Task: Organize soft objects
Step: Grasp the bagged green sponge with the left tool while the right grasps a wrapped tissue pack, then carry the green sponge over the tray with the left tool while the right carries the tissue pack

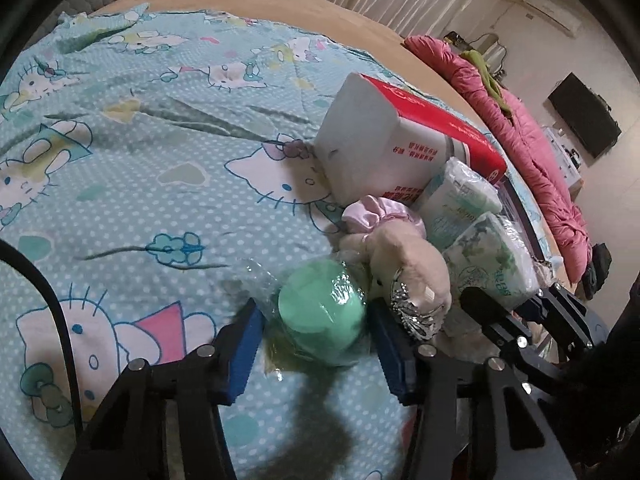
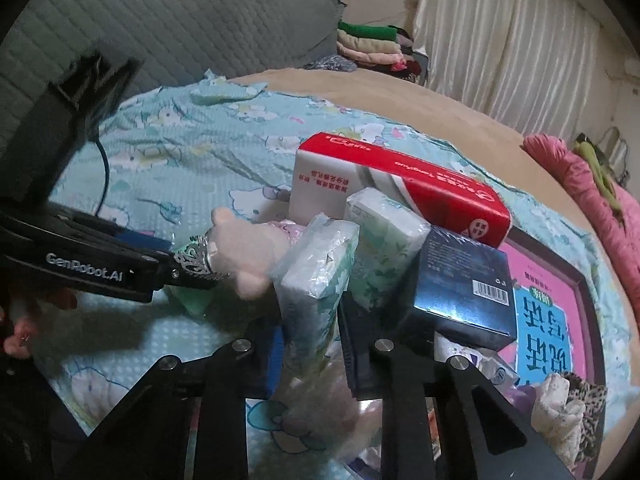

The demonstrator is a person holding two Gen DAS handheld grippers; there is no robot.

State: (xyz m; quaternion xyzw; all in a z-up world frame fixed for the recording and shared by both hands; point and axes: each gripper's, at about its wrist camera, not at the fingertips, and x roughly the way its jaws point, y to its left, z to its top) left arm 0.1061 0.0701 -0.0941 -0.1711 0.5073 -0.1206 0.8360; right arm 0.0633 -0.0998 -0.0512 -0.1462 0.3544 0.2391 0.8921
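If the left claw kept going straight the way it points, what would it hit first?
The green wrapped roll, already between the left claw pads. Just beyond it lies the plush toy, though depth is hard to judge.

Two close downward wrist views, seemingly overlapping

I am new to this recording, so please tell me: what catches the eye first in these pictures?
The red and white box stands out on the cartoon-cat sheet. Before it lie a plush toy and tissue packs. The left gripper straddles a green wrapped roll; the right gripper pinches one tissue pack.
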